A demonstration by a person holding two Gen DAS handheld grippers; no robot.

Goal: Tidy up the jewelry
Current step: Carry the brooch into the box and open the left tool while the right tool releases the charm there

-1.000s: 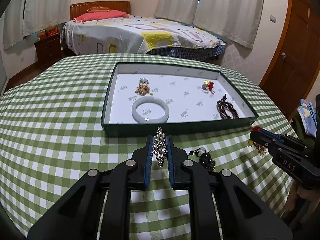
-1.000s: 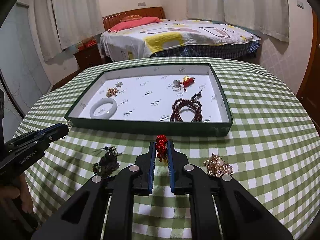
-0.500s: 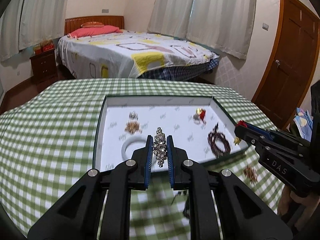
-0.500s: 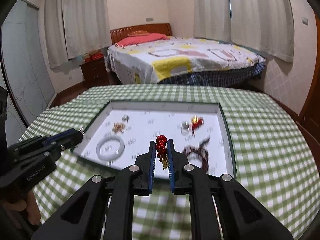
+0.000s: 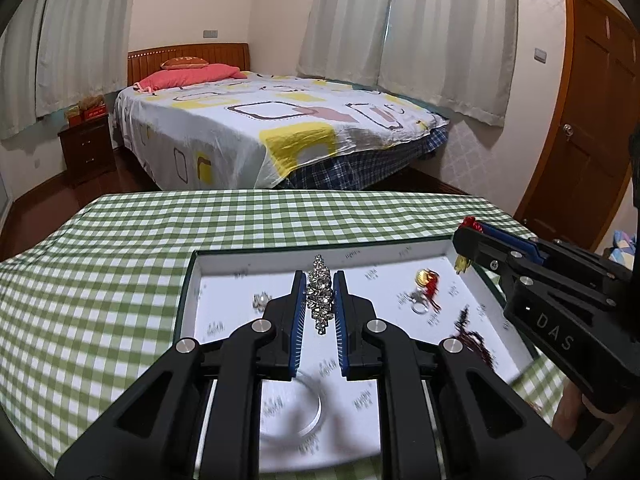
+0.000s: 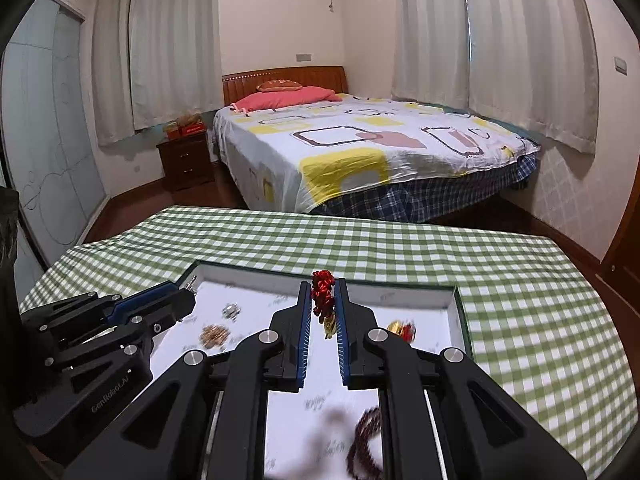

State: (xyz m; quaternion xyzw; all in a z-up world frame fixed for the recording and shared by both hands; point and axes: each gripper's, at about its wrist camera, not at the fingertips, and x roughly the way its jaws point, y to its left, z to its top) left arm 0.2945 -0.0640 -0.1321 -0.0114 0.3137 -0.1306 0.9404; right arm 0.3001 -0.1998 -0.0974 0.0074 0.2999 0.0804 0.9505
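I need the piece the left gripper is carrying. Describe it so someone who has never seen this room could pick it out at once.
Start at the green checked table and the white-lined tray on it. Above the tray, the left gripper is shut on a rhinestone ornament, a long narrow silvery cluster standing upright between the blue pads. The right gripper carries a red knotted charm instead.

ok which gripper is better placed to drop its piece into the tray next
Little between them; left by a hair. The left gripper holds the rhinestone piece over bare tray lining. The right gripper, shut on the red knot charm, hangs close to the red-and-gold trinket.
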